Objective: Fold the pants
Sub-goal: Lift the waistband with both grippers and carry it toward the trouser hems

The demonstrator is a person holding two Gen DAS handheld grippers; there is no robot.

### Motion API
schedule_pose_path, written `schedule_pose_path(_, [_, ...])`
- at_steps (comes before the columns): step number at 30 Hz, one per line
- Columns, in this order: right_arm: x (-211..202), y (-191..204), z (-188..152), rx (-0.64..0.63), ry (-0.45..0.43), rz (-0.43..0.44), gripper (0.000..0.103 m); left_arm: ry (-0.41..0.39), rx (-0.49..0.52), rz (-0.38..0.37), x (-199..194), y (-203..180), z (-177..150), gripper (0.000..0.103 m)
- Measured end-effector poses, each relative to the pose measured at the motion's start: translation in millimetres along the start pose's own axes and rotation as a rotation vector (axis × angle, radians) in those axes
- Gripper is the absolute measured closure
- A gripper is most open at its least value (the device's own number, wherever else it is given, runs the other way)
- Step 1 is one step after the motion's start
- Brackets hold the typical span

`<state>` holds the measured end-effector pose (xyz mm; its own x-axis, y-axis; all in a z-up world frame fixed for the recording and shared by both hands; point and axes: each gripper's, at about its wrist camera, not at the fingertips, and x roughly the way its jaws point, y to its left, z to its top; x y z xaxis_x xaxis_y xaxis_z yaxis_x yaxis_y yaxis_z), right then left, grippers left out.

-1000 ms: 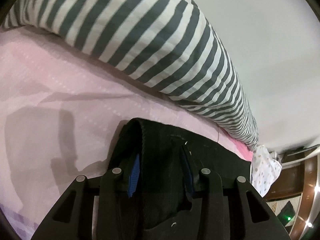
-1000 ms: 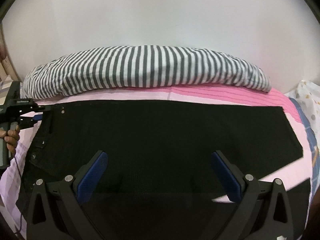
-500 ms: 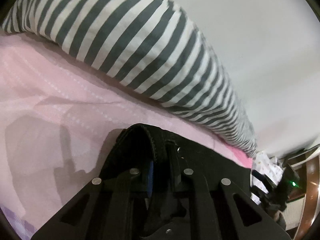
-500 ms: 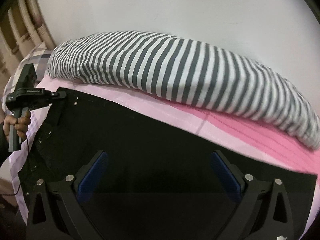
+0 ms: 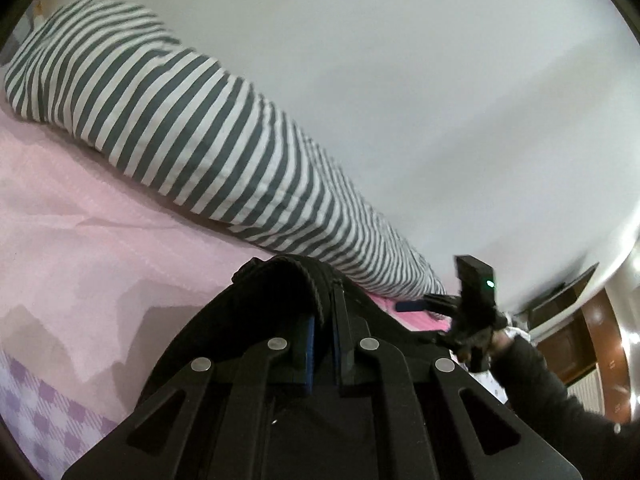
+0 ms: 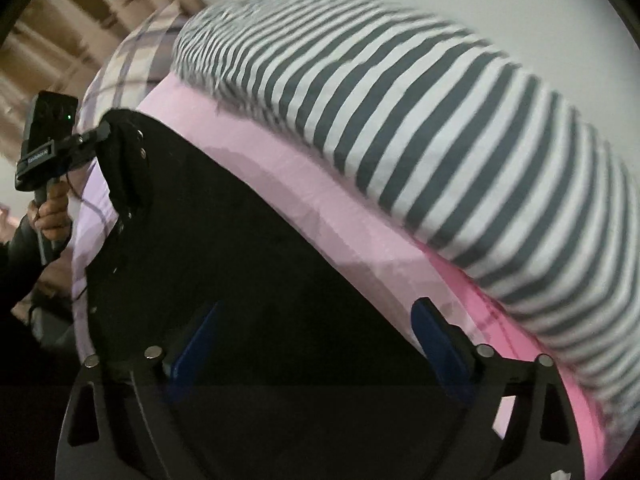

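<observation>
Dim, soft indoor light leaves faint shadows on the pink bed sheet (image 5: pixel 100 264). The striped pillow (image 6: pixel 460 132) smears with motion blur in the right wrist view. Fisheye distortion bends both pictures, with dark vignetted corners.

Plain white wall (image 5: pixel 400 80); bed in pink sheet (image 5: pixel 80 240) with lilac checked edge (image 5: pixel 44 412); long grey-and-white striped bolster (image 6: pixel 420 140) along the wall; brown wooden furniture (image 5: pixel 580 340) at far right.

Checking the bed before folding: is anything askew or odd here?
Only the black pants: the waistband corner is pinched up off the pink sheet by the left gripper, so that end bunches. The striped pillow looks undisturbed.
</observation>
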<state>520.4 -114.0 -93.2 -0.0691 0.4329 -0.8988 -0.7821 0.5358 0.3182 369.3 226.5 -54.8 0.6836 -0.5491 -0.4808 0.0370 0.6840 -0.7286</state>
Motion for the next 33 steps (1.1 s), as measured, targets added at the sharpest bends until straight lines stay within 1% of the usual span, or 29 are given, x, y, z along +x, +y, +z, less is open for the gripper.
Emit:
schedule_pose_path(1, [4.7, -3.1, 2.9, -0.007, 0.027, 0.008, 0.02, -0.004, 0.004, -0.001, -2.0, -4.2, 0.6, 0.097])
schedule_pose_path(3, [11.5, -9.0, -0.2, -0.021, 0.083, 0.018, 0.03, -0.013, 0.002, -0.008, -7.8, -5.7, -0.1, 0.097])
schedule_pose_path(5, [16.2, -14.4, -4.1, -0.024, 0.117, 0.018, 0.034, -0.02, -0.005, -0.012, -12.5, -4.2, 0.3, 0.097])
schedule_pose_path(7, [17.5, -21.4, -10.0, -0.012, 0.13, 0.016, 0.037, -0.022, -0.004, -0.009, -12.3, -5.3, 1.4, 0.097])
schedule_pose_path(9, [17.0, -29.8, -19.1, 0.008, 0.143, -0.002, 0.046, -0.021, 0.001, -0.004, -14.9, -3.7, 0.4, 0.097])
schedule_pose_path(10, [16.8, -34.2, -24.4, 0.019, 0.154, -0.017, 0.049, -0.02, 0.001, 0.0, -13.9, -4.8, 0.9, 0.097])
schedule_pose_path(12, [16.1, -40.1, -32.4, 0.047, 0.166, -0.033, 0.062, -0.016, 0.0, 0.004, -13.5, -3.3, -0.6, 0.097])
schedule_pose_path(16, [4.2, -44.9, -47.7, 0.072, 0.168, -0.086, 0.068, -0.013, 0.004, 0.027, -12.6, -1.6, 0.8, 0.097])
schedule_pose_path(17, [1.6, -44.0, -52.2, 0.079, 0.169, -0.112, 0.075, -0.012, 0.003, 0.029, -12.5, -0.9, 0.9, 0.097])
schedule_pose_path(18, [-0.9, -43.7, -54.0, 0.078, 0.166, -0.138, 0.085, -0.012, 0.003, 0.038, -12.3, -0.5, 0.7, 0.097])
schedule_pose_path(19, [-4.7, -40.9, -55.8, 0.075, 0.157, -0.165, 0.087, -0.01, 0.004, 0.042, -12.3, -0.7, -0.2, 0.097])
schedule_pose_path(21, [-13.7, -26.4, -60.1, 0.049, 0.112, -0.224, 0.091, -0.012, 0.027, 0.073, -11.7, -3.2, -1.0, 0.097])
schedule_pose_path(22, [-19.0, -17.0, -63.0, 0.039, 0.084, -0.263, 0.092, -0.014, 0.036, 0.084, -12.0, -3.9, -0.8, 0.097])
schedule_pose_path(23, [-23.2, -10.0, -65.6, 0.043, 0.061, -0.284, 0.092, -0.014, 0.04, 0.089, -12.7, -4.0, -1.0, 0.097])
schedule_pose_path(27, [-49.0, 26.4, -84.4, 0.083, -0.058, -0.403, 0.093, -0.01, 0.069, 0.104, -19.7, -8.6, -2.8, 0.097])
schedule_pose_path(28, [-54.0, 36.1, -89.2, 0.091, -0.076, -0.428, 0.093, -0.011, 0.085, 0.112, -22.4, -11.4, -4.5, 0.097])
schedule_pose_path(29, [-59.2, 52.0, -96.6, 0.09, -0.1, -0.472, 0.093, -0.009, 0.107, 0.118, -26.0, -15.1, -6.6, 0.097])
schedule_pose_path(31, [-67.0, 70.3, -108.5, 0.096, -0.134, -0.514, 0.093, -0.007, 0.129, 0.131, -32.2, -19.4, -10.1, 0.097])
schedule_pose_path(32, [-70.0, 84.4, -116.7, 0.106, -0.154, -0.542, 0.094, -0.003, 0.133, 0.126, -36.4, -20.9, -12.4, 0.097])
schedule_pose_path(33, [-74.3, 88.3, -122.7, 0.113, -0.167, -0.559, 0.094, -0.003, 0.14, 0.125, -41.3, -23.0, -15.0, 0.097])
